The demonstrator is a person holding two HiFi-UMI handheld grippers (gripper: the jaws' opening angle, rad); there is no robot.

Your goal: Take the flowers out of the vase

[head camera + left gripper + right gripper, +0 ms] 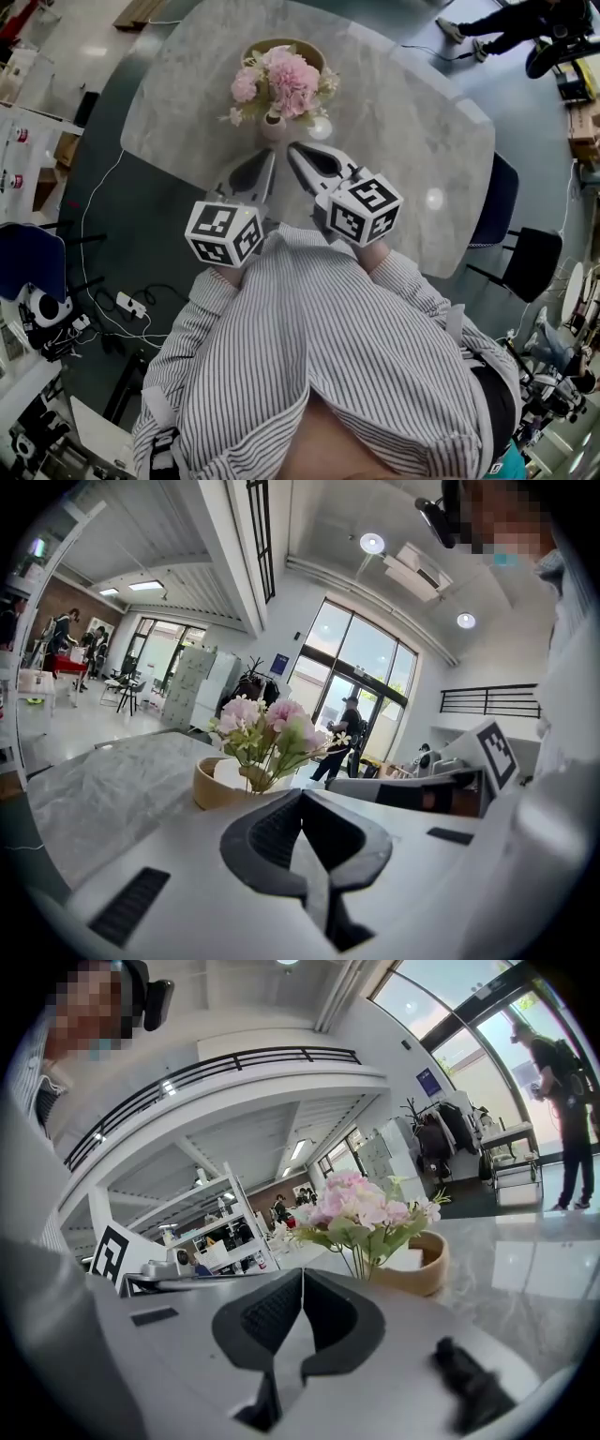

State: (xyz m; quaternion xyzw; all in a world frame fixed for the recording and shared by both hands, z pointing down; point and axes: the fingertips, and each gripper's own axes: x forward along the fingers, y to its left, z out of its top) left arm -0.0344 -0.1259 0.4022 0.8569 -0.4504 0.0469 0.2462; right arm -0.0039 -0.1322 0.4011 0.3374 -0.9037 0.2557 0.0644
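A bunch of pink flowers [281,82] stands upright in a small pale vase [273,125] on the grey marble table [403,122]. My left gripper [271,156] and right gripper [292,150] lie side by side just in front of the vase, tips pointed at it and not touching it. Both are shut with nothing between their jaws. In the left gripper view the flowers [267,726] rise just beyond the shut left gripper [302,795], and the vase neck [254,778] shows. In the right gripper view the flowers [361,1206] stand above the shut right gripper [302,1273], which hides the vase.
A round wooden bowl [307,49] sits right behind the flowers, also the wooden bowl [210,786] and the wooden bowl [428,1262] in the gripper views. Dark chairs [532,262] stand off the table's right side. Cables [131,305] lie on the floor at left.
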